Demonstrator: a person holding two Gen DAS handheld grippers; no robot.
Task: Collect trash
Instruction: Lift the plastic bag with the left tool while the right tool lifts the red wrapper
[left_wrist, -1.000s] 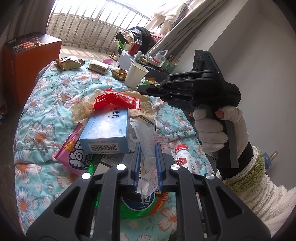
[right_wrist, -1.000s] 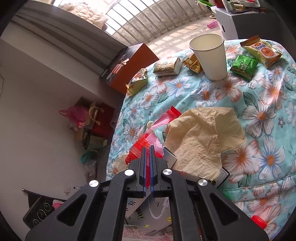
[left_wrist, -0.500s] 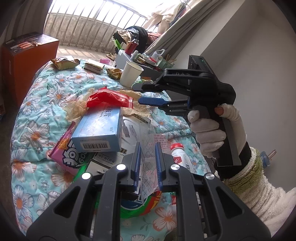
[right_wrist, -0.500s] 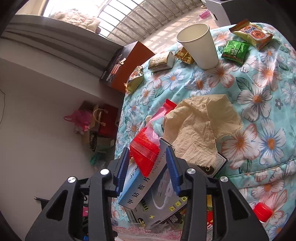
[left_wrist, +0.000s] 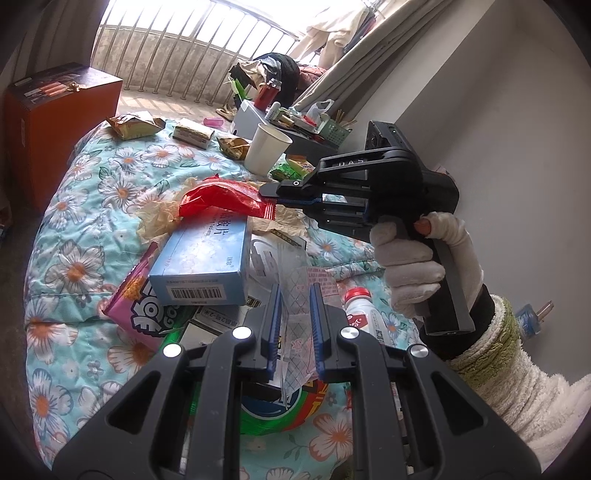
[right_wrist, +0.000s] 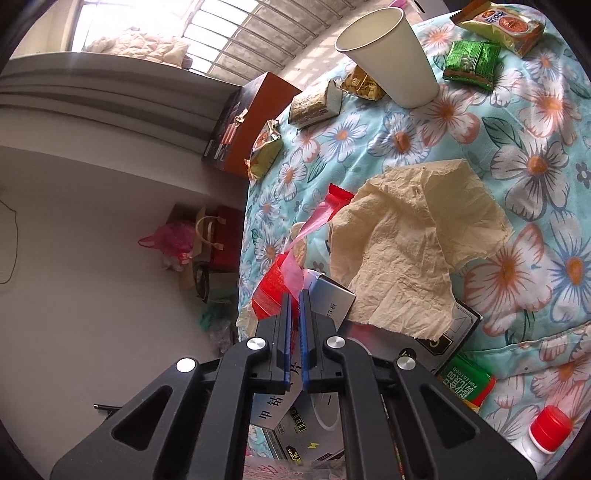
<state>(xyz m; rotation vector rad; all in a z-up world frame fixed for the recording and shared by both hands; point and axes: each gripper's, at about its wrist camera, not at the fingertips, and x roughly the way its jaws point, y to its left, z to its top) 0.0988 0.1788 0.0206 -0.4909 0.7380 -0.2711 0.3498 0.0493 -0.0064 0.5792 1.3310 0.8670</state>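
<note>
A red snack wrapper (left_wrist: 221, 197) lies on top of a blue medicine box (left_wrist: 207, 258) in a heap of trash on the flowered quilt (left_wrist: 92, 229). My right gripper (left_wrist: 271, 194), held in a white-gloved hand, is shut on the wrapper's near end. In the right wrist view the red wrapper (right_wrist: 271, 291) is pinched between the nearly touching jaws of the right gripper (right_wrist: 294, 306). My left gripper (left_wrist: 295, 299) is low at the front of the heap, shut on a sheet of clear plastic bag (left_wrist: 301, 280) with a pink print.
A crumpled beige tissue (right_wrist: 406, 251) covers flat boxes beside the wrapper. A white paper cup (right_wrist: 391, 51), a green packet (right_wrist: 472, 62) and other snack packs lie farther back. A red-capped bottle (left_wrist: 360, 306) and a pink snack bag (left_wrist: 136, 295) sit near. An orange-brown box (left_wrist: 48, 122) stands left.
My right gripper opened over the red wrapper, sank a little and rolled, then closed on the wrapper's end. The left gripper and its plastic stayed put.
</note>
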